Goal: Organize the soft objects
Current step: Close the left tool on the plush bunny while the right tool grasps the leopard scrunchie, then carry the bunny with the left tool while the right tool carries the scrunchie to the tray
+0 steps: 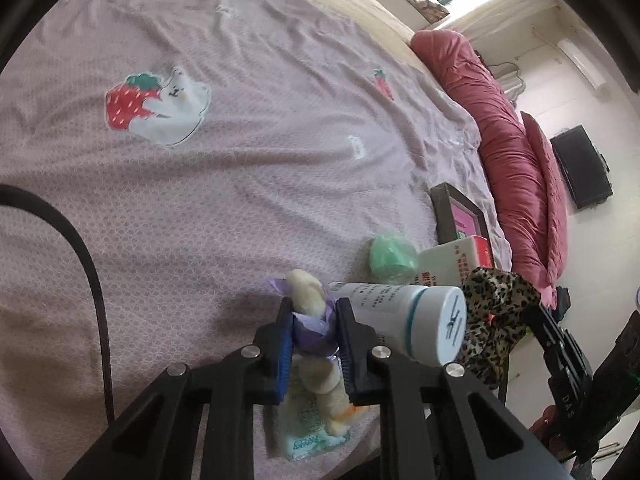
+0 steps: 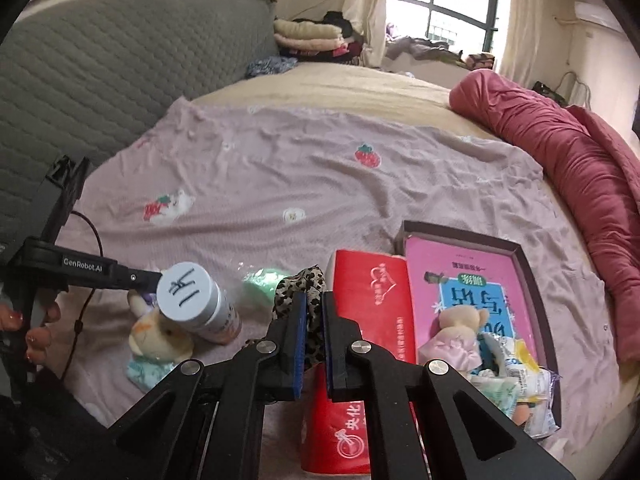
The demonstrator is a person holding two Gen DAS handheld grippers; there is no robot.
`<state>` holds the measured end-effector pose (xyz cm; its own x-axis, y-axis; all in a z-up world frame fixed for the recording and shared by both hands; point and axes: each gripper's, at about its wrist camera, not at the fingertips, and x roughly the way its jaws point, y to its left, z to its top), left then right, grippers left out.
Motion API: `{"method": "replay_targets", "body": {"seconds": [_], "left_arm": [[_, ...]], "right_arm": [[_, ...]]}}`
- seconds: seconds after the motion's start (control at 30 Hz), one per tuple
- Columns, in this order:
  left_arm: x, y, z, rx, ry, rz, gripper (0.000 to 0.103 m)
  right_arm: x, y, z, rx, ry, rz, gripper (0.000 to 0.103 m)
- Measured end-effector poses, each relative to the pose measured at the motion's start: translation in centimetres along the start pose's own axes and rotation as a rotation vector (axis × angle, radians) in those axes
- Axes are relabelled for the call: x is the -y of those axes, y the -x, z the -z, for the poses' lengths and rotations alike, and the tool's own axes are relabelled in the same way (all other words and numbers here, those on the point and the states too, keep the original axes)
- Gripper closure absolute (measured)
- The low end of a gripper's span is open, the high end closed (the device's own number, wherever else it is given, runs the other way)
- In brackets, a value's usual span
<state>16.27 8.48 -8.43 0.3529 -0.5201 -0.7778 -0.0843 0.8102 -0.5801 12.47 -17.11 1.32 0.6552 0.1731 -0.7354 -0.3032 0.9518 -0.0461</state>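
Cream plush marks the small rabbit toy (image 1: 310, 300) clamped between the blue pads of the left claw (image 1: 314, 344), gripped around its lilac dress on the bed. Taking the white bottle (image 1: 416, 320) as landmark: the rabbit lies touching the bottle's left side, over a pale green packet (image 1: 304, 432) nearest the camera. On the bottle's right, the leopard-print scrunchie (image 2: 306, 308) is pinched tight in the right claw (image 2: 314, 334), raised just above a red carton (image 2: 372, 320) that lies beyond the bottle. A green soft bundle (image 1: 390, 258) sits just behind the bottle, beside the carton. Farther right of the bottle, past the carton, a dark-rimmed tray (image 2: 536, 276) holds a pink book, a small teddy bear in a pink dress (image 2: 456, 332) and snack packets. Behind the bottle, the lilac strawberry-print sheet (image 1: 240, 180) stretches across the bed, with a rolled crimson quilt (image 2: 580, 168) along its far right edge.
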Motion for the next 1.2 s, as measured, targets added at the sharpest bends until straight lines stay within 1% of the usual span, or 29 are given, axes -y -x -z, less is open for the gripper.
{"method": "replay_targets", "body": {"seconds": [0.2,0.43,0.9,1.07,1.2], "left_arm": [[-0.2,0.7,0.4,0.006,0.017,0.038,0.084],[0.5,3.2,0.7,0.071,0.011,0.05,0.084],[6.7,10.4,1.6,0.18,-0.123,0.037,0.084],[9.1,11.5,1.8,0.199,-0.168,0.038,0.084],[11.6,11.5,1.7,0.197,-0.21,0.04,0.084]], "right_arm": [[0.0,0.9,0.0,0.016,-0.002,-0.009,0.096],[0.2,2.4,-0.1,0.056,-0.018,-0.019,0.096],[1.6,6.5,-0.7,0.148,-0.06,-0.025,0.096],[2.2,8.2,-0.5,0.185,-0.063,-0.006,0.096],[3.2,9.2,-0.5,0.21,-0.084,0.003,0.096]]}}
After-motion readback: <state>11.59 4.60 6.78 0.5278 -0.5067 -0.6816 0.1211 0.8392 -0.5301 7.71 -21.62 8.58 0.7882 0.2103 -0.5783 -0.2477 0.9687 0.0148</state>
